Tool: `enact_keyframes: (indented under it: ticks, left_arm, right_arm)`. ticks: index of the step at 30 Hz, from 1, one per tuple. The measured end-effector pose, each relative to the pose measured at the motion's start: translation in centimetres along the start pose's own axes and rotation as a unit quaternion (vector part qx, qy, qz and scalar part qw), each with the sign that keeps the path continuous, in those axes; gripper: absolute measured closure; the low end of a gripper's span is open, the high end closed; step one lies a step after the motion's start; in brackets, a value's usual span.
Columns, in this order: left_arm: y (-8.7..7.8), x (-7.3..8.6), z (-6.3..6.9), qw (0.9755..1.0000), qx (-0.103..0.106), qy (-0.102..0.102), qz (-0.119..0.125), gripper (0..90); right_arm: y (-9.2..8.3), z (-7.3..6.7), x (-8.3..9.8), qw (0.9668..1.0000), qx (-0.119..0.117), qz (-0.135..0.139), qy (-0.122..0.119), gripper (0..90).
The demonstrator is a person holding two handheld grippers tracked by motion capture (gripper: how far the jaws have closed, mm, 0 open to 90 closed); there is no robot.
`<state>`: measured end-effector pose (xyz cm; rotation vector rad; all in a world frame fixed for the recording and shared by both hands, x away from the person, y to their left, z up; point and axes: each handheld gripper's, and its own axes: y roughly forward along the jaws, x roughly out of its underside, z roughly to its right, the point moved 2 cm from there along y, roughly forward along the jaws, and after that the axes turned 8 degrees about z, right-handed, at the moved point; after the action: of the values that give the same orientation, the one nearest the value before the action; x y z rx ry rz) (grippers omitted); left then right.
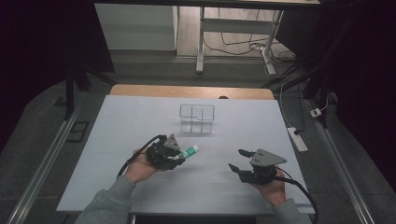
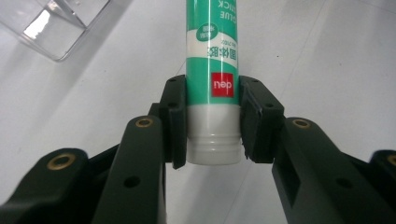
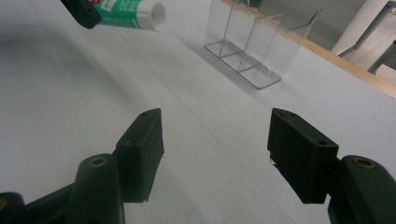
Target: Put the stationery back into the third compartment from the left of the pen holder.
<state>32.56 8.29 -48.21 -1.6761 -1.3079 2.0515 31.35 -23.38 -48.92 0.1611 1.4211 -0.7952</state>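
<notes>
Above white table [image 1: 116, 154], left of centre: left gripper [image 1: 180, 158] clamped on glue stick [image 1: 189, 151], held level, nose toward clear organizer [image 1: 197, 117]. Right gripper [image 1: 236, 159] spread wide, empty. Step judged: carry. Next: tip upright, lower into compartment.

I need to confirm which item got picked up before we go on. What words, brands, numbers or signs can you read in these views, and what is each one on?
"deli", white on a red square: on the glue stick clamped in the left gripper.
"GLUE" and "STICK", cut off at the frame's top edge: same glue stick.
Chinese characters on its white label patch, with a small oval mark beside them: too small to read surely.
Print on the glue stick in the high and right gripper views: too blurred.
</notes>
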Motion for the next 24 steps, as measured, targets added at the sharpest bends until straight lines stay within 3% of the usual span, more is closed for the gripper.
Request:
enact_keyframes:
  ticks: [14, 19, 24]
  left_arm:
    - [1.7, -0.7, 1.0, 0.9994, 0.014, 0.023, -0.023, 64.5]
    - [2.3, -1.0, 1.3, 0.9987, 0.023, 0.03, -0.034, 64.5]
    - [2.9, -1.3, 1.6, 0.998, 0.032, 0.037, -0.041, 64.5]
  right_arm:
    - [1.4, -0.9, -0.7, 0.9997, -0.014, -0.004, -0.018, 34.0]
    - [2.1, -1.6, -1.3, 0.9992, -0.033, -0.001, -0.024, 34.0]
    - [3.0, -2.4, -1.5, 0.9978, -0.049, -0.018, -0.042, 34.0]
